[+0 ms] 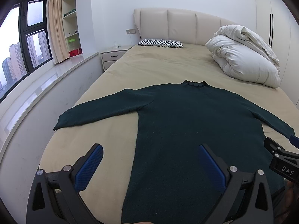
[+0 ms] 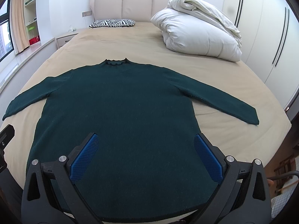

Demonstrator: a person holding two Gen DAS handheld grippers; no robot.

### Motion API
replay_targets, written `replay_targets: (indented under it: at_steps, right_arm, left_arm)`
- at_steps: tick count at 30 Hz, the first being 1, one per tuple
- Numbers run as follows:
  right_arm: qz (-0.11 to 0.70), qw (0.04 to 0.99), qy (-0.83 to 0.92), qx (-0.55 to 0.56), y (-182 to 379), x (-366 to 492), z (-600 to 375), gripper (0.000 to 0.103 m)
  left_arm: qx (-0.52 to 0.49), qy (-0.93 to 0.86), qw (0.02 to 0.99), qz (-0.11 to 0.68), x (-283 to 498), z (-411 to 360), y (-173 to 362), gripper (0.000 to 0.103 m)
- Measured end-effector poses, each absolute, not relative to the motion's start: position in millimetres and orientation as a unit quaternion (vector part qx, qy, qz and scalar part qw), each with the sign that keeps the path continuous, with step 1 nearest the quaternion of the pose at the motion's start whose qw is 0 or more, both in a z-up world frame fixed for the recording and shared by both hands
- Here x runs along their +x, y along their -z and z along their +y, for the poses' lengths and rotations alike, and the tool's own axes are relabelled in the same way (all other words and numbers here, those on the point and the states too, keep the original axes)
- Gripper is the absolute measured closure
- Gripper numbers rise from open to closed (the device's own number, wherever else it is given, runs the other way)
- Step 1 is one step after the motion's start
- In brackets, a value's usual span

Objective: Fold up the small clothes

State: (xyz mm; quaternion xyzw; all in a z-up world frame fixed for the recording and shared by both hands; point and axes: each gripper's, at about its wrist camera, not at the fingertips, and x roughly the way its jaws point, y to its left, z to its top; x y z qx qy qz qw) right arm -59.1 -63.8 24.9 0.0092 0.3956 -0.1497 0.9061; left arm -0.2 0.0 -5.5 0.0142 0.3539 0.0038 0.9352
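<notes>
A dark green sweater [image 1: 186,115] [image 2: 115,100] lies flat on the beige bed sheet [image 1: 149,65] [image 2: 119,43], collar toward the headboard and both sleeves spread out. My left gripper [image 1: 150,149] hovers open over the sweater's lower left edge, one blue pad over the sheet and one over the cloth. My right gripper [image 2: 145,140] is open above the lower body of the sweater, holding nothing. Part of the right gripper [image 1: 280,155] shows at the right edge of the left wrist view, near the right sleeve's cuff.
A rolled white duvet [image 1: 244,54] [image 2: 200,28] sits on the far right of the bed. A zebra-print pillow [image 1: 160,43] [image 2: 112,23] lies by the headboard. A nightstand [image 1: 114,57] and a window ledge [image 1: 56,78] run along the left; wardrobe doors [image 2: 271,28] stand at the right.
</notes>
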Motion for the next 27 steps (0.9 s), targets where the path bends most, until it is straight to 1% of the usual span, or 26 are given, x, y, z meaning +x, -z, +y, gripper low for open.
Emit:
replay_targets:
  at_steps: [27]
  right_arm:
    - [0.399,0.905,0.149,0.01,-23.7,-60.1,-63.0,0.0]
  left_arm:
    - [0.013,-0.005,0.935,0.355,-0.9,0.6,7.7,0.0]
